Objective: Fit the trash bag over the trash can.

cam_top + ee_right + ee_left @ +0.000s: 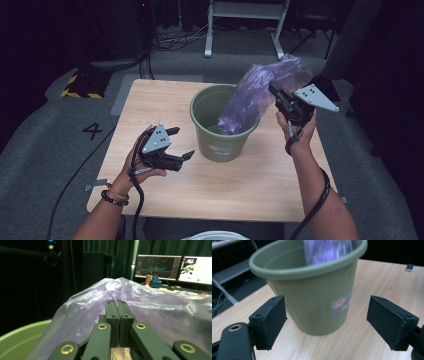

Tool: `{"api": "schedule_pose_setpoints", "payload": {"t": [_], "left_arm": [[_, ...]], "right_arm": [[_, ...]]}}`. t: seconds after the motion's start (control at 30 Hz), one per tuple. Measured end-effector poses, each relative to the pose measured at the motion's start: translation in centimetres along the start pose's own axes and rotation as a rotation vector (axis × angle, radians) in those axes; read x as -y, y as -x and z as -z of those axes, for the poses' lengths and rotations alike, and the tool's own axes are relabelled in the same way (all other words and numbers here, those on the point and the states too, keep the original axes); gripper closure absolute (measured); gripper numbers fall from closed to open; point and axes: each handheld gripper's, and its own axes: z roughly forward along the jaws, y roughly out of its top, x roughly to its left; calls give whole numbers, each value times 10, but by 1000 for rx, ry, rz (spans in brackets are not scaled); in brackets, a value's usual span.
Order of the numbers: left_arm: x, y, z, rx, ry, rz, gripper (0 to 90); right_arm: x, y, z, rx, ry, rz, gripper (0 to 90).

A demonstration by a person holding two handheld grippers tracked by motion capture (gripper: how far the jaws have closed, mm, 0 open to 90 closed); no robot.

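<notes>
**High view: bag going into bucket**

High view shows your table (165, 95) w/ plenty of bare wood around the green bucket (220, 142), which stands mid-table. Purple bag (252, 97) hangs w/ its lower end inside the rim, likely to line it. Your right gripper (274, 90) is clamped tight on the bag's upper edge, above the rim's right side. Left gripper (182, 142) waits left of the bucket, jaws spread, holding nothing, prob ready to steady it.
</notes>
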Motion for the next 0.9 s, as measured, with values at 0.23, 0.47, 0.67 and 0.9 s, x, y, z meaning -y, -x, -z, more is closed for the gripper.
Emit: {"api": "schedule_pose_setpoints", "payload": {"t": [0.23, 0.47, 0.67, 0.9], "left_arm": [[-13, 0, -3, -22, 20, -1, 157], [-33, 2, -12, -80, 15, -55, 170], [-55, 5, -24, -53, -1, -91, 164], [-65, 12, -39, -24, 2, -118, 162]], "right_arm": [[17, -19, 4, -76, -41, 70, 876], [28, -36, 7, -195, -83, 142, 877], [35, -49, 9, -266, -111, 175, 874], [45, -59, 10, -321, -142, 200, 870]]}}
